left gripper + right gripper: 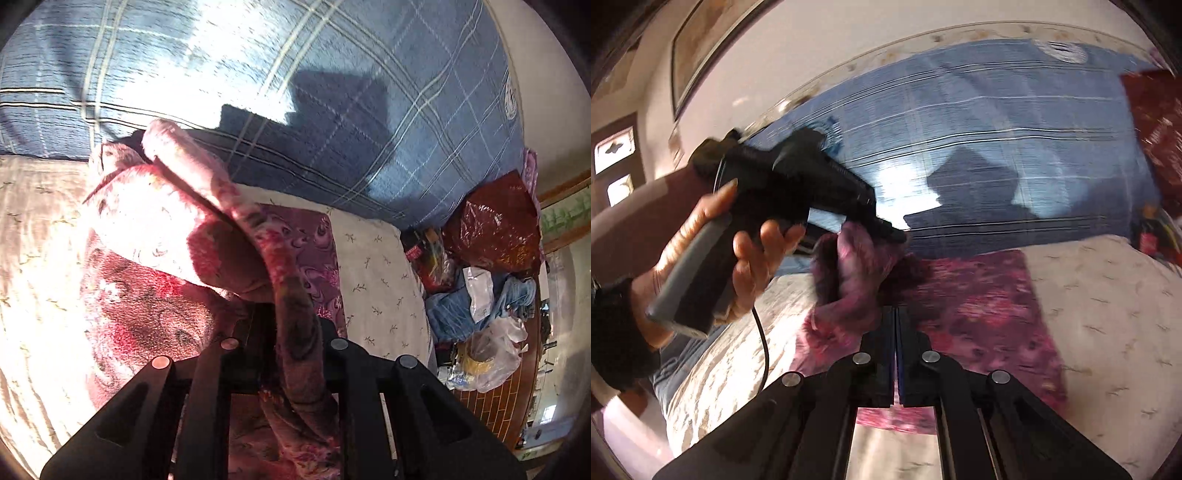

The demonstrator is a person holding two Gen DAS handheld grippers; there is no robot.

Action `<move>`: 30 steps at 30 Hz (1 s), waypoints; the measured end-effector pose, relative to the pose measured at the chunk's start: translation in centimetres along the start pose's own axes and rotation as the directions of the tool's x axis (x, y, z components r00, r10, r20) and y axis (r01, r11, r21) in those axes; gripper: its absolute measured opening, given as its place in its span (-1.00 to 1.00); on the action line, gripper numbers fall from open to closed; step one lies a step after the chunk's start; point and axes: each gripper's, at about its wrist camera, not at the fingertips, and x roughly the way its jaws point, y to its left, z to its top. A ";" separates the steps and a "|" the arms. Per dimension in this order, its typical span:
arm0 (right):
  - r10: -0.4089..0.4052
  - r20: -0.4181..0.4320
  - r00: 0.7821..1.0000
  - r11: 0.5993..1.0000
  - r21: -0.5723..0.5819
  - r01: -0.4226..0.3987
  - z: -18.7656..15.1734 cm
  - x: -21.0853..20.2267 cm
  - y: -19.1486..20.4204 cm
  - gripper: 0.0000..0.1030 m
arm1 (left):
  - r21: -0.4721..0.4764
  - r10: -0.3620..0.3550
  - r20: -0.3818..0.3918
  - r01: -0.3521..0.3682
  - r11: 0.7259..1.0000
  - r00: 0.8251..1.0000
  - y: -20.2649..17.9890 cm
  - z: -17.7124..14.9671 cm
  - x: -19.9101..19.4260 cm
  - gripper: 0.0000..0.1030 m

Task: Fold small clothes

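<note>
A pink and purple floral fleece garment point(166, 229) lies on the cream bed cover point(376, 273). My left gripper point(291, 325) is shut on a fold of it and holds that edge up, so the cloth drapes between the jaws. In the right wrist view the garment point(979, 306) spreads over the bed, with one end bunched up point(849, 266) under the left gripper point(890, 232), held by a hand. My right gripper point(895, 317) is shut with its fingers together, right at the garment's raised edge; whether cloth is pinched there I cannot tell.
A blue plaid quilt point(351, 110) lies along the far side of the bed. At the right stand a red plastic bag point(495, 229), blue clothes point(465, 310) and a clear bag point(487, 358) on a wooden surface.
</note>
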 end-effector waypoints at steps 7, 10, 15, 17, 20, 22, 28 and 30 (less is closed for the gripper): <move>0.103 -0.060 0.993 0.964 0.252 -0.085 -1.7 0.5 -7.8 -0.83 | 0.067 0.107 -0.070 -0.103 0.992 0.992 -2.9 -1.5 6.4 -0.72; 0.237 -0.057 0.970 0.917 0.343 -0.204 -2.8 0.9 -8.8 -0.02 | 0.064 0.095 -0.080 -0.090 0.994 0.992 -2.6 -1.3 6.0 -0.72; 0.349 -0.034 0.936 0.887 0.335 -0.319 -3.7 0.7 -8.1 0.29 | 0.061 0.084 -0.091 -0.079 0.995 0.992 -2.0 -1.1 5.1 -0.72; 0.314 -0.037 0.949 0.915 0.278 -0.292 -3.4 0.8 -7.1 0.31 | 0.076 0.103 -0.093 -0.096 0.992 0.990 -2.3 -1.1 5.3 -0.72; 0.287 -0.060 0.956 0.940 0.209 -0.269 -2.7 2.6 -5.8 0.15 | 0.087 0.129 -0.087 -0.122 0.989 0.988 -3.3 -1.3 5.9 -0.72; 0.284 -0.097 0.954 0.948 0.176 -0.265 -2.7 3.8 -5.3 -0.91 | 0.081 0.138 -0.085 -0.131 0.988 0.987 -3.8 -1.3 6.0 -0.72; 0.281 0.043 0.959 0.902 0.330 -0.279 -2.8 0.3 -8.9 -0.91 | 0.068 0.050 -0.086 -0.044 0.997 0.995 -6.2 -1.7 6.3 -0.72; 0.250 0.014 0.968 0.895 0.379 -0.236 -3.6 0.4 -10.5 -0.91 | 0.099 0.052 -0.085 -0.043 0.994 0.995 -7.6 -2.5 7.2 -0.59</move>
